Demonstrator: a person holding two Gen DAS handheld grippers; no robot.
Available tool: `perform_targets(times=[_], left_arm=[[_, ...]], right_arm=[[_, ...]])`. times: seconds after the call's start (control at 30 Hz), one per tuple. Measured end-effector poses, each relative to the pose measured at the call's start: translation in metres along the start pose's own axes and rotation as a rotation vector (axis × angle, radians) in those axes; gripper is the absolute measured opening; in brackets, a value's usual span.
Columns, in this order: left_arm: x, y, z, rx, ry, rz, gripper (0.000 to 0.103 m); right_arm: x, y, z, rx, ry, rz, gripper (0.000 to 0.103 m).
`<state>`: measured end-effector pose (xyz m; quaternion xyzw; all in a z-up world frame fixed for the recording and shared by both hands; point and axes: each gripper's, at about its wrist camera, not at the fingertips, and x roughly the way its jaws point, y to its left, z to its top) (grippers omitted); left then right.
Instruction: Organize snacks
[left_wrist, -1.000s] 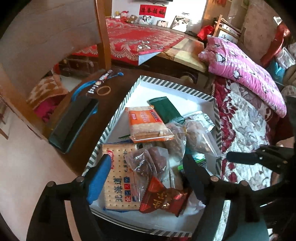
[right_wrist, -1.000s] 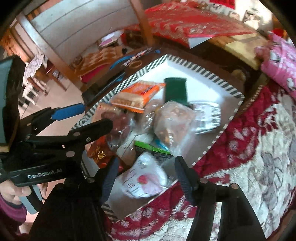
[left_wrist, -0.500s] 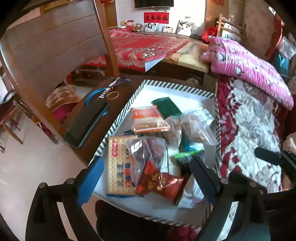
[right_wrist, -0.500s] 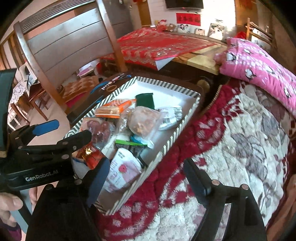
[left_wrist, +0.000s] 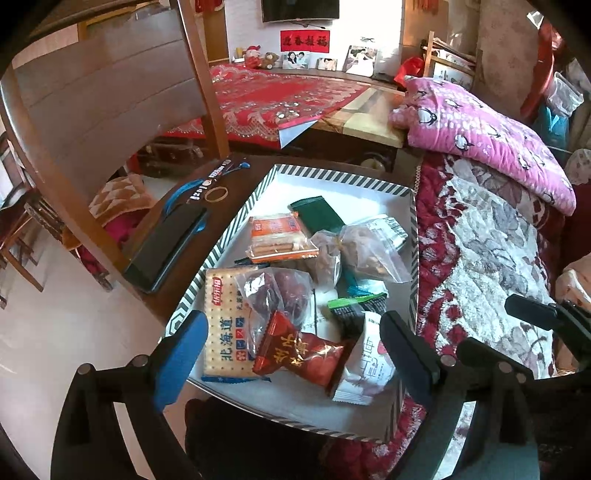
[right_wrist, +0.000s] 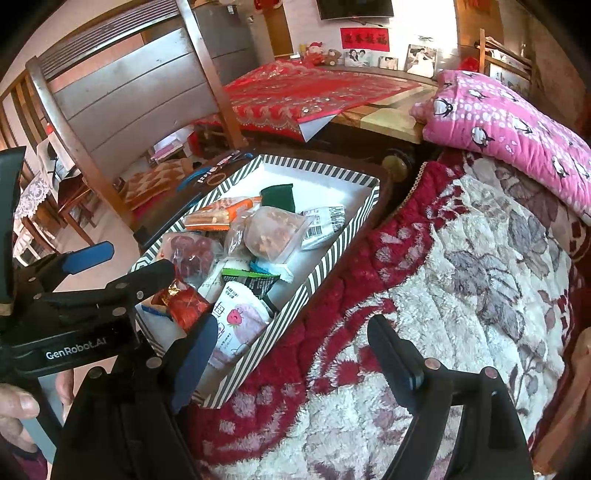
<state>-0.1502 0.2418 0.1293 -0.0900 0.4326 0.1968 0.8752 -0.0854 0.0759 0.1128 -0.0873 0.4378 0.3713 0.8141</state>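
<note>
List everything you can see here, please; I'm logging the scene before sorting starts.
Tray: 1, white with striped rim, on dark table.
Cracker pack: 1, cream, tray's near left.
Red packet: 1, near edge.
White pouch: 1, near right corner.
Clear bags: 3, mid tray.
Orange pack: 1, mid tray.
Green packet: 1, far part.
Phone: 1, black, left of tray.
Rubber band: 1, tan, table.
Quilt: 1, red and white, right of tray.
Pink blanket: 1, beyond the quilt.
Chair: 1, wooden, left.
Left gripper: open, over tray's near end.
Right gripper: open, empty, over tray's edge and quilt.
</note>
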Motion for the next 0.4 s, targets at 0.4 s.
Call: perform_targets(times=[0.4], left_arm=[[-0.0015,-0.0061,0.0005,0.018,-0.015,-0.012,0.094]], right_arm=[[-0.0004,-0.0029,-0.0021,0.003,0.01,-0.004,0.086]])
